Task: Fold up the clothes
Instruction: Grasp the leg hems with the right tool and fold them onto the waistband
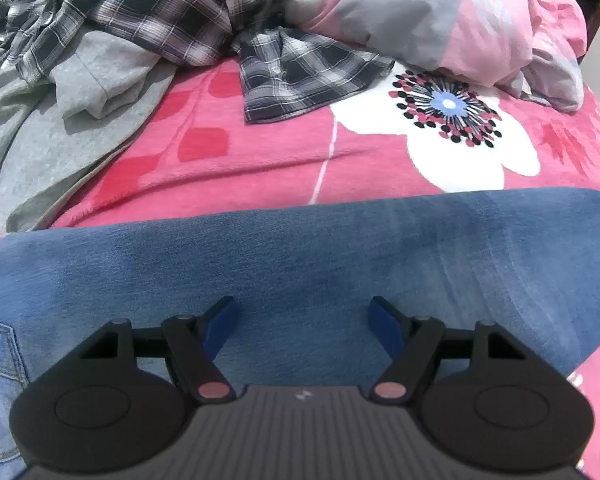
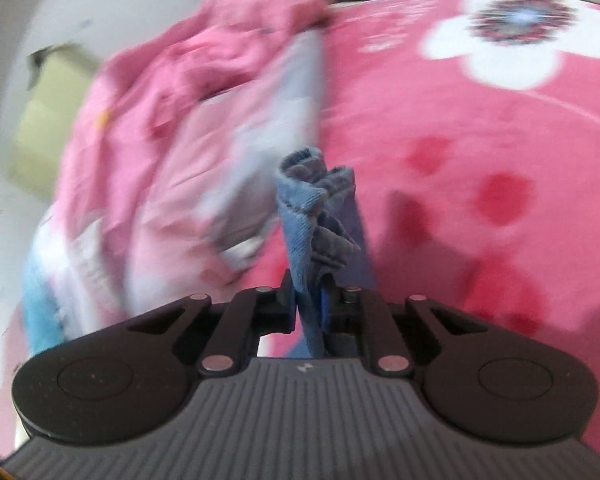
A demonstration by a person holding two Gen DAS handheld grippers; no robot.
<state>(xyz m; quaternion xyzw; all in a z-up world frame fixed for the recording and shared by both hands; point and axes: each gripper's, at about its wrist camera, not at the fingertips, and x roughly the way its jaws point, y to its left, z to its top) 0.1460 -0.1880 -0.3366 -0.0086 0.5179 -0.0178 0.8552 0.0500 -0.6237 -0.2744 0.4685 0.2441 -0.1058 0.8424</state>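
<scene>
Blue jeans [image 1: 300, 256] lie flat across the pink flowered blanket [image 1: 260, 152] in the left wrist view. My left gripper [image 1: 303, 320] is open, its blue pads [image 1: 220, 326] spread just above the denim, holding nothing. In the right wrist view my right gripper [image 2: 309, 308] is shut on a bunched end of the jeans [image 2: 314, 208], lifted above the blanket [image 2: 460, 160]. That view is blurred by motion.
A grey garment [image 1: 60, 120] and a dark plaid shirt [image 1: 140, 12] lie piled at the far left. A pink and grey pillow [image 1: 440, 20] lies at the back right; it also shows in the right wrist view [image 2: 204, 140]. A white wall [image 2: 20, 40] is left.
</scene>
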